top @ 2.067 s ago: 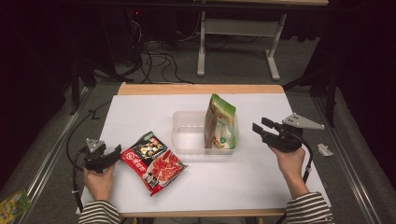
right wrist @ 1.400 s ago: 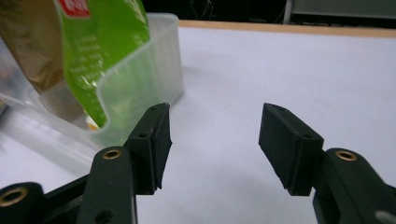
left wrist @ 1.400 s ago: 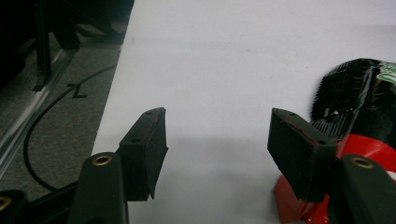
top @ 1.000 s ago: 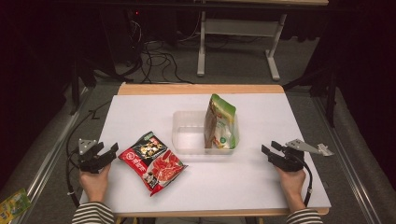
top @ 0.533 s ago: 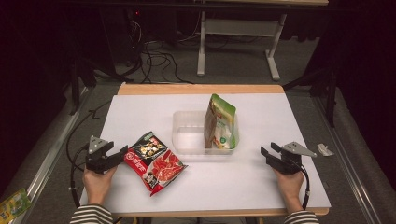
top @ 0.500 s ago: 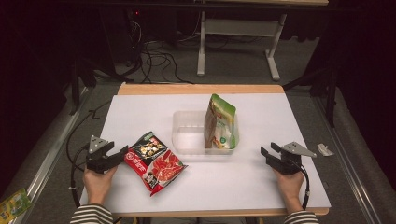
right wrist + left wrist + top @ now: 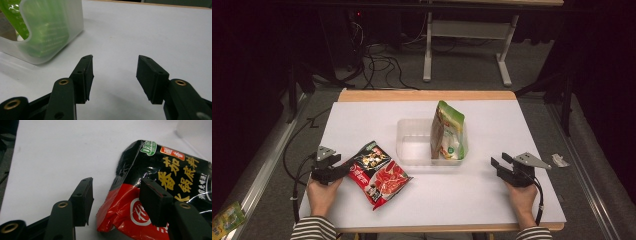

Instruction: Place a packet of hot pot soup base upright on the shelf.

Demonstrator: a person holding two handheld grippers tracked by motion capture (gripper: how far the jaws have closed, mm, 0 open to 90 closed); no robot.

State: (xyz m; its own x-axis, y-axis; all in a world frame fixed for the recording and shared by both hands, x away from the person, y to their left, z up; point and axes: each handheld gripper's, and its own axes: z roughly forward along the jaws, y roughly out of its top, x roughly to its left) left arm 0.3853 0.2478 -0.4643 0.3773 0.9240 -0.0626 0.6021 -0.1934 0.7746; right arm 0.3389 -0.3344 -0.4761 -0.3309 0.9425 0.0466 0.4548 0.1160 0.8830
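Observation:
A red and black noodle packet (image 7: 379, 173) lies flat on the white table (image 7: 492, 205), left of centre. My left gripper (image 7: 346, 167) is at its left corner. In the left gripper view the jaws straddle that corner of the packet (image 7: 160, 177); my left gripper (image 7: 116, 195) has just been closing, but its pads stand clear of the foil. A clear plastic tub (image 7: 412, 150) in the middle holds an upright green pouch (image 7: 448, 131). My right gripper (image 7: 501, 165) rests open and empty to the right of the tub (image 7: 50, 37).
A wooden strip (image 7: 427, 95) edges the table's far side. Cables and a white desk frame (image 7: 467, 30) lie on the floor beyond. A small scrap (image 7: 559, 160) sits off the right edge, and a green packet (image 7: 227, 220) lies on the floor at lower left.
My left gripper has slid right until its jaws are at the packet's corner, and they stand narrower. The right gripper drew back from the tub two seconds ago and has since kept still.

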